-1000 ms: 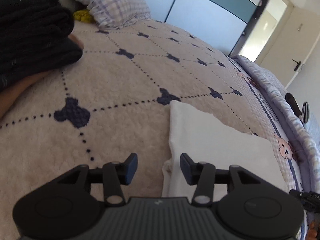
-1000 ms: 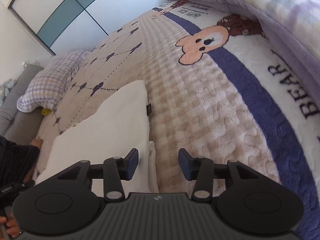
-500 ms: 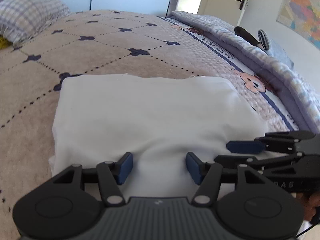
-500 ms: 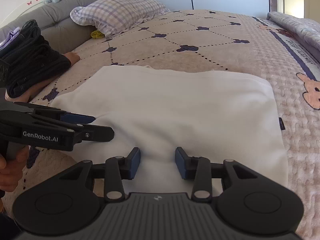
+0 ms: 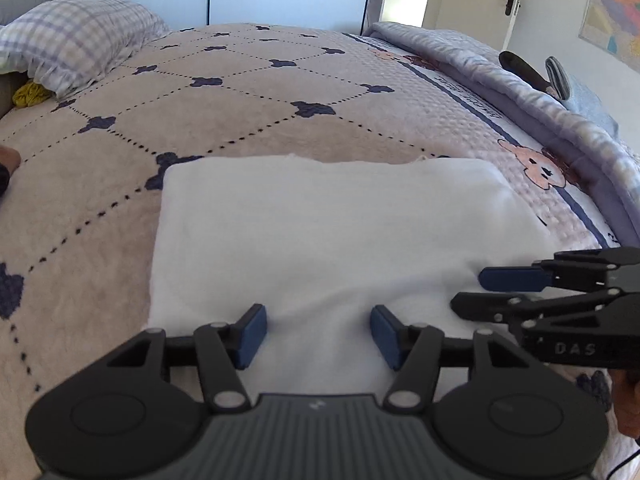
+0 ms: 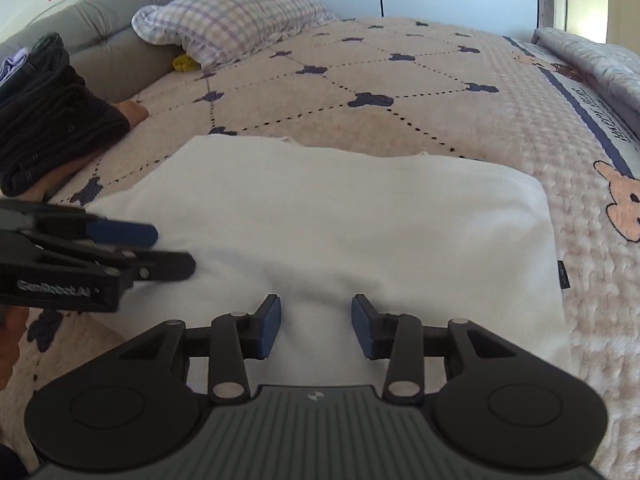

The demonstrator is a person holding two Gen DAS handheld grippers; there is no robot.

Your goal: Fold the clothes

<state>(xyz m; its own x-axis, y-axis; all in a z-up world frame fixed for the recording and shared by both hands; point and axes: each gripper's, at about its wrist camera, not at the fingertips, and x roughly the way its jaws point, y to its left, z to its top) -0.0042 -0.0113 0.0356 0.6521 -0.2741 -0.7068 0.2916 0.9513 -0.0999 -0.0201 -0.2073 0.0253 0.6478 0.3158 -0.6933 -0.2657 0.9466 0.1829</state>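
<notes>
- Both grippers have swung round since a sec ago: then each looked along a side edge of the white garment (image 5: 320,232), now both face it square-on from its near edge; last half sec hardly any shift.
- Left gripper (image 5: 318,336): jaws spread wider than a sec ago, now steady; blue pads sit on either side of a low ridge of cloth at the near edge, not pinching it – released, nothing held.
- Right gripper (image 6: 316,330): jaws a bit narrower than a sec ago, also steady; cloth lies between the pads w/ a shallow crease, no visible squeeze, so open & empty-handed.
- Garment: folded into a wide rectangle, flat on the beige blanket (image 5: 240,120) w/ navy clover pattern, roughly mid-bed; small dark tag on its right edge in the right wrist view.
- Grippers side by side over the near edge, left one toward the garment's left part, right toward its right.
- Step, my read: lining up to grab the near hem w/ both for another fold, away from the person toward the plaid pillow (image 6: 236,20).
- Next move needs: dip both tips into the cloth, close on all layers at once, lift evenly, carry over to far edge.
- Risk: catching top layer only → earlier folds slide apart.
</notes>
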